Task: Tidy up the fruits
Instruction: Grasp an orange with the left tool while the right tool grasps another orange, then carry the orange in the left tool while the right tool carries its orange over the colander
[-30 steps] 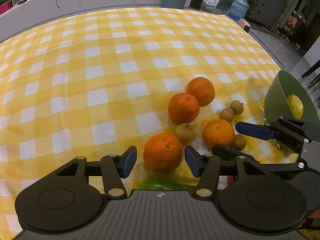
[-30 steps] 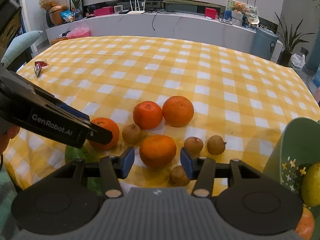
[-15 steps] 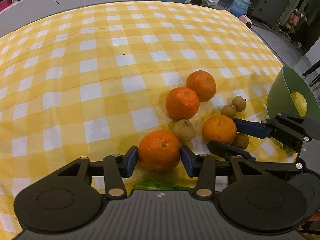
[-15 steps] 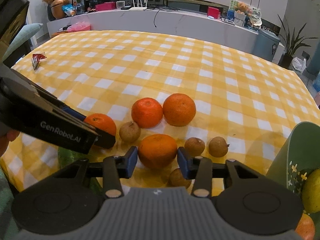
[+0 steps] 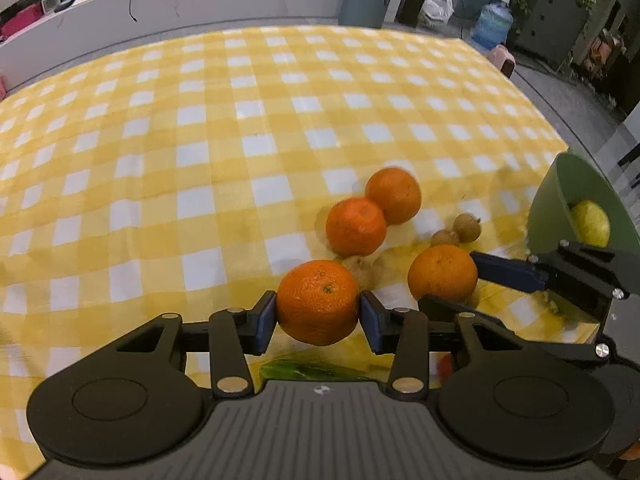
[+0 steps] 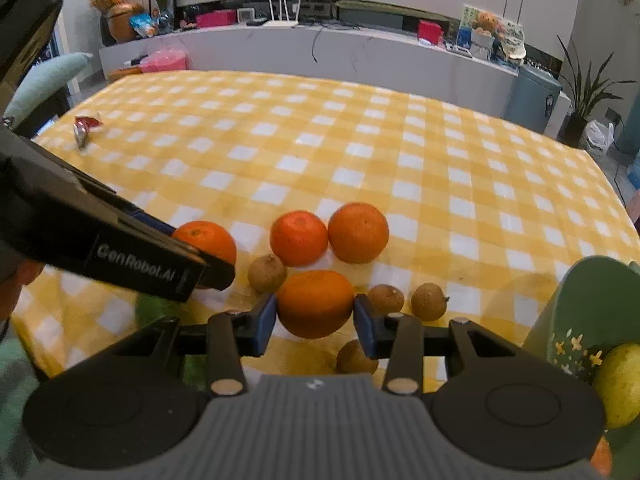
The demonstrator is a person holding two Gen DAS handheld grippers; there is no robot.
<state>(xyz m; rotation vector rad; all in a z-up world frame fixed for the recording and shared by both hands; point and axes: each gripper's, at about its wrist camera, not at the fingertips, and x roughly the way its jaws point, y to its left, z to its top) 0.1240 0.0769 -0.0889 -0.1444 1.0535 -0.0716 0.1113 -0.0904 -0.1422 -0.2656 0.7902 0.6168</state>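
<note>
two oranges are clamped at once: the left hand-held gripper (image 5: pixel 318 316) is closed on one orange (image 5: pixel 318 302) at lower centre of its frame, the right hand-held gripper (image 6: pixel 314 320) on another orange (image 6: pixel 315 303). two more oranges (image 6: pixel 328 234) lie just behind on the checked surface (image 6: pixel 360 140); a green bowl (image 6: pixel 580 304) sits at lower right.

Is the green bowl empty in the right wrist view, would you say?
No, the green bowl already holds a yellow fruit.
</note>
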